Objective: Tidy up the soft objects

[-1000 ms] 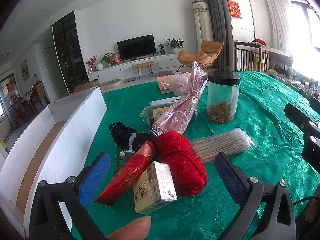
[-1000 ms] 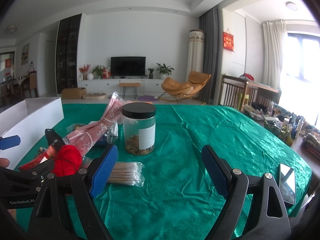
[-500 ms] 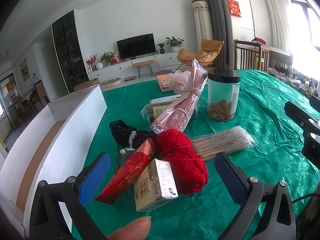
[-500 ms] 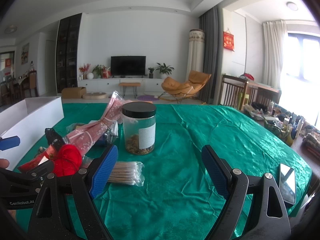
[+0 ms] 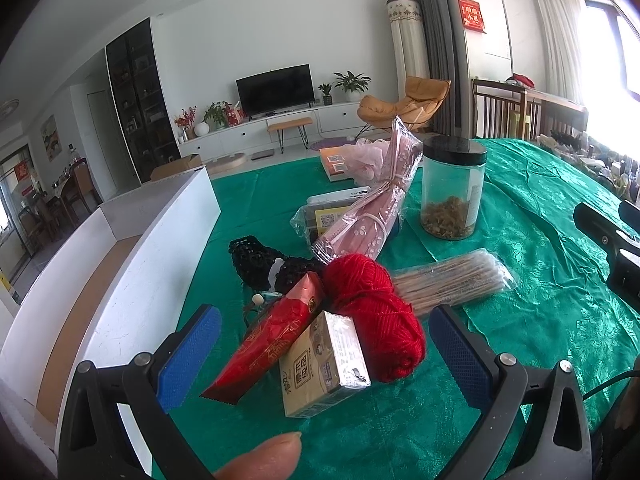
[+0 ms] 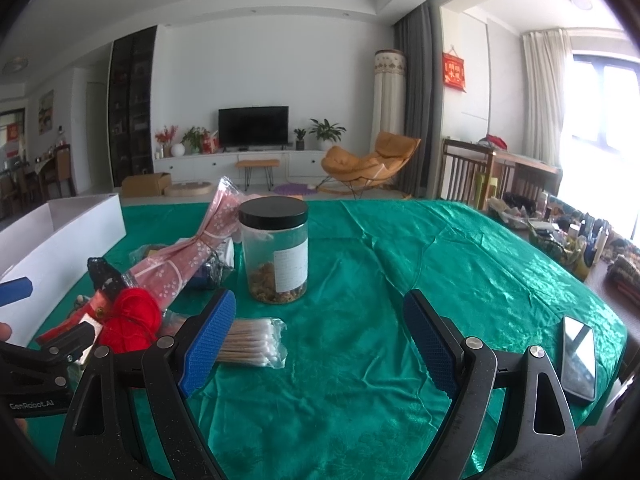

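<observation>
A red yarn ball [image 5: 374, 312] lies on the green tablecloth [image 5: 540, 320] in a pile with a black crocheted piece [image 5: 264, 260], a red packet [image 5: 276, 336], a small carton [image 5: 324, 364] and a pink wrapped bundle [image 5: 372, 216]. My left gripper [image 5: 326, 356] is open and empty, just short of the carton and yarn. My right gripper [image 6: 316, 340] is open and empty over bare cloth, right of the pile. The yarn also shows in the right wrist view [image 6: 130, 316].
A white open box [image 5: 120, 280] stands left of the pile. A black-lidded jar [image 5: 452, 192] and a bag of cotton swabs [image 5: 456, 280] lie right of the yarn. A phone [image 6: 578, 356] lies near the table's right edge. Clutter lines the far right.
The left gripper has crept slightly closer to the pile. The right gripper has hardly moved.
</observation>
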A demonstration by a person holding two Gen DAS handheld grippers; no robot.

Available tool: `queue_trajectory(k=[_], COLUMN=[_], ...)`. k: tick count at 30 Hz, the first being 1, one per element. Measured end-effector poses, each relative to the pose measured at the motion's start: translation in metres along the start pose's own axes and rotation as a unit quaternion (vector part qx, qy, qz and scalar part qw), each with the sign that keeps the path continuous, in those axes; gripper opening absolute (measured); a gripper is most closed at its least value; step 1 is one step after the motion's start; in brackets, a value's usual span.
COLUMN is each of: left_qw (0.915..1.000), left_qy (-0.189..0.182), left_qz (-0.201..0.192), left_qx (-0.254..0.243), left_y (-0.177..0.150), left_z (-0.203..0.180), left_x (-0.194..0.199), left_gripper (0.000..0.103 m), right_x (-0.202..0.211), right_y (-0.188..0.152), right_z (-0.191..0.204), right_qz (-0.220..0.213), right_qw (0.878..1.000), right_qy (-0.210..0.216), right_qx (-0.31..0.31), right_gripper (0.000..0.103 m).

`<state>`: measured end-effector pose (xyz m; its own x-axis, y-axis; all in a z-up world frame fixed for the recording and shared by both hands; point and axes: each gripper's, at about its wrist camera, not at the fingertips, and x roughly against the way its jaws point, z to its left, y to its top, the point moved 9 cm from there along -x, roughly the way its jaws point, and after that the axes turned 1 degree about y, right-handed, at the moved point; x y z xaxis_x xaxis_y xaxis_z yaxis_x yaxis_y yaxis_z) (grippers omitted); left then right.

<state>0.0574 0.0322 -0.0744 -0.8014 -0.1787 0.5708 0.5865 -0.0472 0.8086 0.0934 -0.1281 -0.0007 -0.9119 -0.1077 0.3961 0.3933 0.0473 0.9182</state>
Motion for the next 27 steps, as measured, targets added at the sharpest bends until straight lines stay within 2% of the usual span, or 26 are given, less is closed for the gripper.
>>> queue_trajectory(k=[4, 8, 14, 27], left_qw=[1.0, 0.9997, 0.9984, 0.9967], left_qy=[-0.008, -0.018, -0.012, 0.016], left_qz=[0.001, 0.019, 0.054, 0.078], left_qx=[-0.002, -0.003, 0.001, -0.02], left_y=[-0.002, -0.014, -0.03, -0.034], left_z=[0.003, 0.008, 0.015, 0.021], left_x=[0.002, -0.001, -0.01, -0.017], left_gripper=[0.103, 0.103, 0.103, 0.103], right_x=[-0.004, -0.012, -0.025, -0.032], right_y=[-0.004, -0.011, -0.021, -0.027], right_z=[-0.02, -0.025, -0.01, -0.007], right_qz=[0.014, 0.036, 0.077, 0.099], right_qw=[0.999, 0.996, 0.994, 0.992], right_qy=[-0.002, 0.015, 0.042, 0.046], right_qx=[-0.049, -0.077, -0.064, -0.057], right_gripper=[0.088, 0.088, 0.088, 0.088])
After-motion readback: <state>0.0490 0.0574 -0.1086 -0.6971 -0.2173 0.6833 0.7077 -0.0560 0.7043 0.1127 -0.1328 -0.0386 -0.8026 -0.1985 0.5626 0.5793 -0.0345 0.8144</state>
